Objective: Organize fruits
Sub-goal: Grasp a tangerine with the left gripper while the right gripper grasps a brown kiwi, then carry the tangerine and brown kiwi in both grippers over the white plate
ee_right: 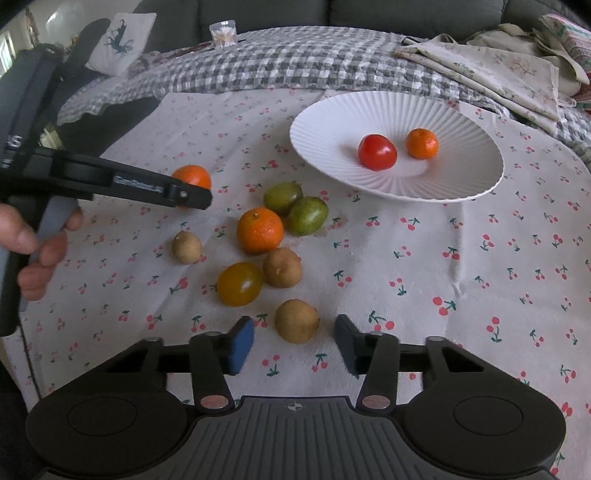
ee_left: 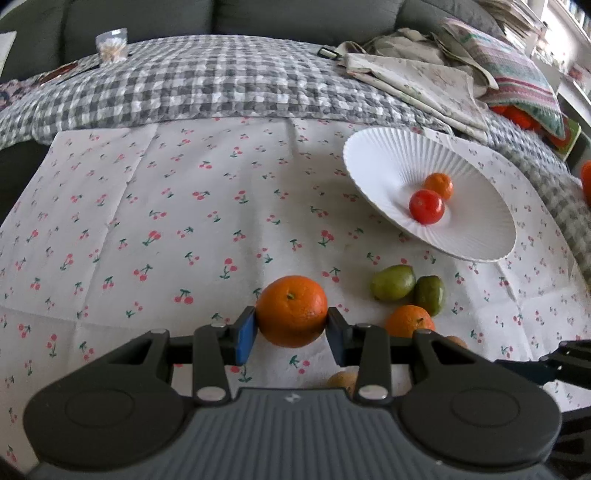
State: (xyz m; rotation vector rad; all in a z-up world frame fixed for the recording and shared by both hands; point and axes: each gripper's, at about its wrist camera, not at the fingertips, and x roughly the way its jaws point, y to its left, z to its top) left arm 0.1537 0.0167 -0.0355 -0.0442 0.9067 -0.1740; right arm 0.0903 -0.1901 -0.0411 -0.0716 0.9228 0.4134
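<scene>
My left gripper [ee_left: 291,326] is shut on a large mandarin [ee_left: 291,311], held just above the cherry-print cloth; it shows in the right wrist view [ee_right: 192,177] behind the left gripper's arm. A white ribbed plate [ee_right: 325,122] holds a red tomato [ee_right: 377,152] and a small mandarin [ee_right: 422,143]. My right gripper [ee_right: 294,341] is open, with a brown kiwi [ee_right: 296,320] between its blue pads on the cloth. Loose fruit lies in front: a mandarin [ee_right: 260,230], two green fruits [ee_right: 295,206], two more kiwis [ee_right: 282,267], a yellow tomato [ee_right: 239,283].
A grey checked quilt [ee_right: 295,62] covers the far side. Folded floral cloths [ee_right: 491,70] lie at the back right. A small clear cup [ee_right: 223,33] stands at the back. A person's hand [ee_right: 33,243] holds the left gripper's handle.
</scene>
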